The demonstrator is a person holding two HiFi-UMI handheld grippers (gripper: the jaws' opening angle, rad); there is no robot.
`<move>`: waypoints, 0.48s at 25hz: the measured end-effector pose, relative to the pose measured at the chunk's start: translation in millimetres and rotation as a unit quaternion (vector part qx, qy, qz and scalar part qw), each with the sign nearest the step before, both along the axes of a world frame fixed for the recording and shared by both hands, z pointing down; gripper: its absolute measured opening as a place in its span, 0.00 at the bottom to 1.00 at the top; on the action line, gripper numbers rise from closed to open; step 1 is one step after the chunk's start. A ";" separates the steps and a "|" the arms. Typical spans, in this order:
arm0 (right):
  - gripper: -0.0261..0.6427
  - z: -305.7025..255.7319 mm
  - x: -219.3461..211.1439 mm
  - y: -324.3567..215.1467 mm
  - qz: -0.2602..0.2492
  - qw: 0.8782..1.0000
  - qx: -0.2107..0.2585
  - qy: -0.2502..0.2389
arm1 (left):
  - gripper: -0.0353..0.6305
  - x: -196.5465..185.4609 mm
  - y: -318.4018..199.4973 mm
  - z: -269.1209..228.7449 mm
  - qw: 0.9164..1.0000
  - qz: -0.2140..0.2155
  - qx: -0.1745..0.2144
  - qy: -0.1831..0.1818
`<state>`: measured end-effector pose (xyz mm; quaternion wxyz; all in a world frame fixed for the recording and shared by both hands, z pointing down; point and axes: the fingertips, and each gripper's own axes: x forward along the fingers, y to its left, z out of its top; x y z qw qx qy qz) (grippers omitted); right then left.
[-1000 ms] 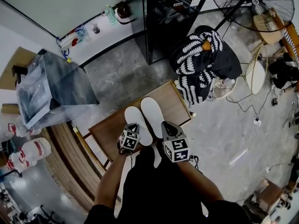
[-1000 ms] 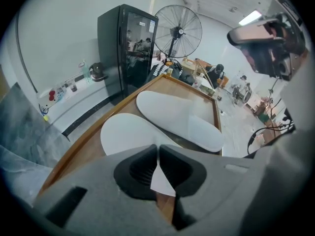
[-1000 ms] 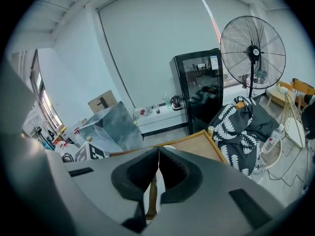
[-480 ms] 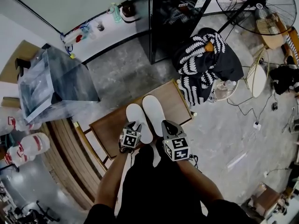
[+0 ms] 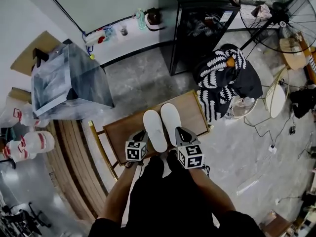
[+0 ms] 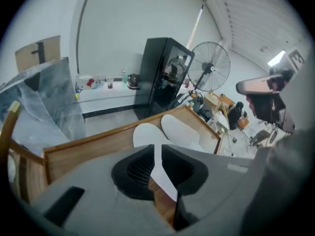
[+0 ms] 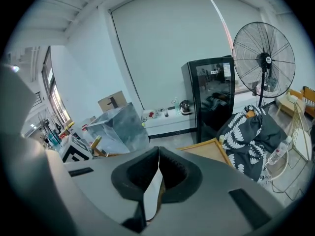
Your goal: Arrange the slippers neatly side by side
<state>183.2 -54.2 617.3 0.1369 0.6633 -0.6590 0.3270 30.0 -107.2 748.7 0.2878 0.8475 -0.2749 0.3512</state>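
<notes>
Two white slippers lie side by side on a small wooden table [image 5: 123,132], toes pointing away from me. My left gripper [image 5: 142,135] is at the heel of the left slipper [image 5: 154,128]. Its jaws are closing, and the slipper's white heel edge [image 6: 165,178] shows in the narrow gap of the left gripper [image 6: 157,154]. My right gripper [image 5: 178,131] is shut on the heel of the right slipper [image 5: 171,121]. A thin white strip of that heel [image 7: 150,195] runs between the pads of the right gripper [image 7: 158,168]. Both slippers, left [image 6: 146,133] and right [image 6: 183,129], show in the left gripper view.
A black glass-door cabinet [image 5: 202,28] stands beyond the table, with a large fan [image 5: 276,19] to its right. A chair draped in black-and-white cloth [image 5: 227,78] sits at the table's right corner. A grey wrapped box [image 5: 69,83] and wooden slats [image 5: 74,157] are on the left.
The head view has shifted, so everything sits a little further right. The slippers keep the same side-by-side place on the table. Both grippers stay at the heels.
</notes>
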 end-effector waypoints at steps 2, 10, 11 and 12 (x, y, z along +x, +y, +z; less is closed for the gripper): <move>0.06 -5.9 -4.8 -2.9 -0.007 1.000 0.006 0.004 | 0.11 -9.1 -6.9 -24.0 0.999 -0.030 0.028 0.023; 0.06 -42.7 -26.1 -2.1 -0.037 0.999 0.034 0.015 | 0.08 -23.6 -8.6 -142.9 0.982 -0.073 0.144 0.102; 0.06 -49.2 -29.1 -1.1 -0.042 0.998 0.039 0.015 | 0.08 -22.9 -6.9 -157.6 0.979 -0.073 0.155 0.112; 0.06 -55.9 -31.7 -0.1 -0.047 0.998 0.045 0.016 | 0.08 -22.3 -5.5 -172.3 0.976 -0.074 0.165 0.121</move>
